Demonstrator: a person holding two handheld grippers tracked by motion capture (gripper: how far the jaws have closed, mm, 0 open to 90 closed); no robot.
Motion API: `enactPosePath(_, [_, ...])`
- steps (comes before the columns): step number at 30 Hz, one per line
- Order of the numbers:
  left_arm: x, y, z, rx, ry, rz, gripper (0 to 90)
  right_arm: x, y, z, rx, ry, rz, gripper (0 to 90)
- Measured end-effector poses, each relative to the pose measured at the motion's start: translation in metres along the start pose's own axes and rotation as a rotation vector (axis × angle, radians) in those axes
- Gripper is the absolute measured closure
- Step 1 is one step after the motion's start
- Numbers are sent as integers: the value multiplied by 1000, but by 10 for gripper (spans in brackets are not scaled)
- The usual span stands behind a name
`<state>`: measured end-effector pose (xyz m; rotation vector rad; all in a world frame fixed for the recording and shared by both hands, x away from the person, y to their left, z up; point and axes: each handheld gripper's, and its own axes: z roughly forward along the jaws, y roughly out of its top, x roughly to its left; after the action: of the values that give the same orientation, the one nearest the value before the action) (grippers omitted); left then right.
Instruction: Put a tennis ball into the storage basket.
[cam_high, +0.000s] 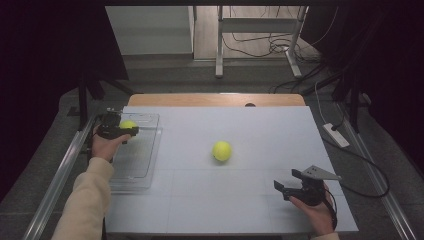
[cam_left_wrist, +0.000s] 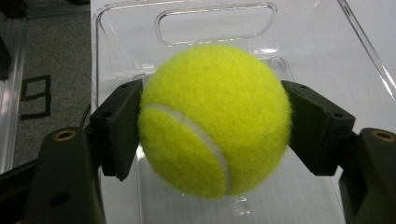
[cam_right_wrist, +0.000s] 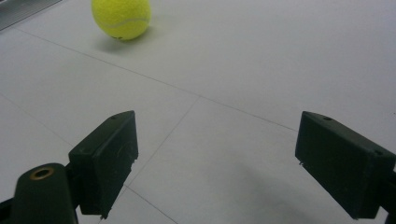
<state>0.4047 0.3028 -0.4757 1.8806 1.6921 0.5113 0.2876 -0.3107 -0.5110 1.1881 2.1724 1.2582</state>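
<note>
A: Yellow felt fills the left gripper view: a tennis ball (cam_left_wrist: 215, 119) is pinched between the two black pads of the left gripper (cam_high: 120, 129), which press on its opposite sides. It hangs over the far end of the clear plastic tray (cam_high: 131, 172) at the left edge of the table (cam_high: 250, 200).

B: So the step in hand looks like setting it down in the tray?

A: That is my reading. To do it well, I would lower the ball until it nearly meets the tray floor, and only then let the pads part. Felt balls bounce and roll, and the tray walls look low.

B: And keep it away from the handle cut-out (cam_left_wrist: 215, 23) at the far wall?

A: Yes, aim for the flat middle of the floor, so the ball has room to settle.

B: What about the other hand?

A: The right gripper (cam_high: 289, 185) rests near the table's front right corner, its jaws spread wide with nothing between them. A second tennis ball (cam_high: 221, 150) lies on the bare table, well apart from it, and is likely next.
</note>
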Motion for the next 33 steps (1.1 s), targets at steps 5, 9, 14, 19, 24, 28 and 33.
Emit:
enactPosePath(5, [1,0,0,-9,-5,-8,266,0,0,0,2,-1,1,132])
enactPosePath(9, [2,0,-2,-51,-34,-33,232,0,0,0,5,-3,1,131])
enactPosePath(14, [2,1,-12,-108,-50,-52,162,0,0,0,3,-1,2,131])
enactPosePath(19, [1,0,-17,-112,-63,-40,149,0,0,0,3,-1,1,131])
enactPosePath(24, [-4,-2,-29,-141,-106,-9,152,-1,0,1,3,-1,3,130])
enactPosePath(28, [-8,-5,-38,-163,-145,2,156,-2,0,2,4,-4,5,131])
enactPosePath(33, [-13,-12,-47,-186,-176,18,157,-3,0,3,6,-2,9,131])
